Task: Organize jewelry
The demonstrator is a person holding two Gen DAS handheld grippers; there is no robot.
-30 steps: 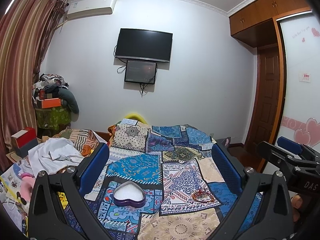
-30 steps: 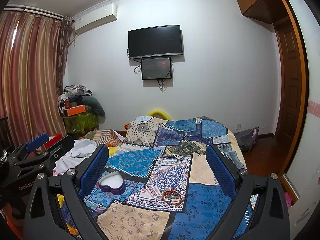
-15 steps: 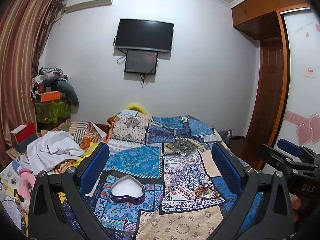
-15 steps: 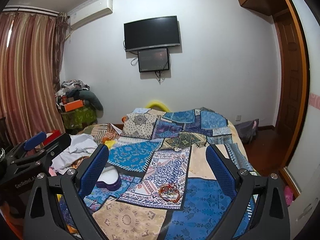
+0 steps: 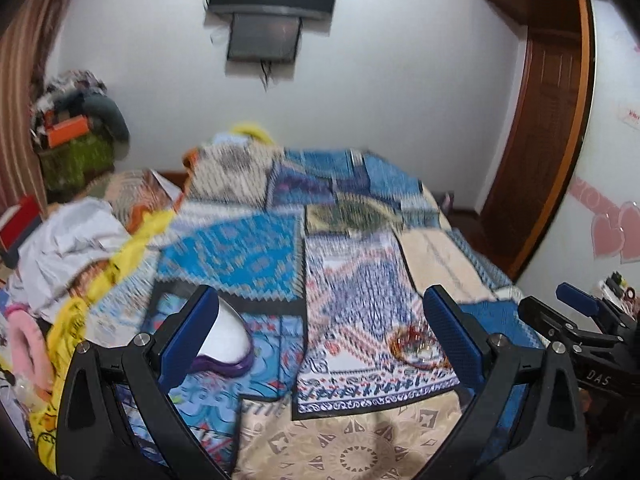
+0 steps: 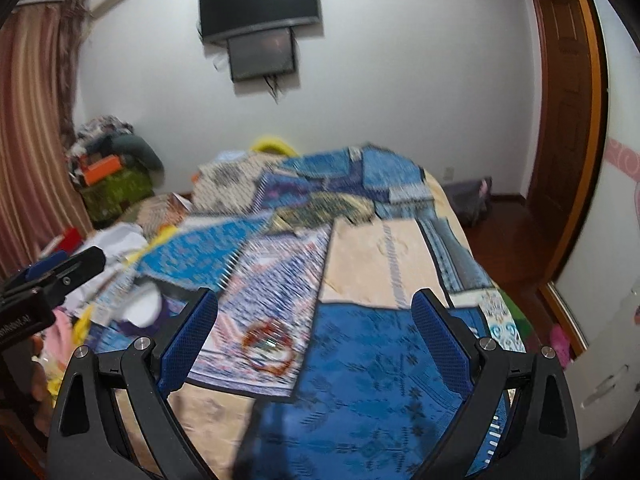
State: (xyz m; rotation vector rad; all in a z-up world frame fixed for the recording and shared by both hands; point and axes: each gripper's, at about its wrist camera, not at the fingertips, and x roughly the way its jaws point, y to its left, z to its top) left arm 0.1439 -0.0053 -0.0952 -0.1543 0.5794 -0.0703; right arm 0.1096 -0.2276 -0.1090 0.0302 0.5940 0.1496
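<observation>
Left wrist view: your left tool (image 5: 320, 320) stands wide and empty over the bed (image 5: 360, 440). The purple box (image 5: 224, 340) lies partly behind its left finger; the bracelet (image 5: 414, 346) lies just inside its right finger.

Right wrist view: your right tool (image 6: 316, 328) stands wide and empty, the bracelet (image 6: 267, 345) between its fingers, the box (image 6: 142, 312) further left.

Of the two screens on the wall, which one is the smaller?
The lower screen, hanging directly under the wide TV. It is narrower than the TV, and a cable dangles below it.
</observation>
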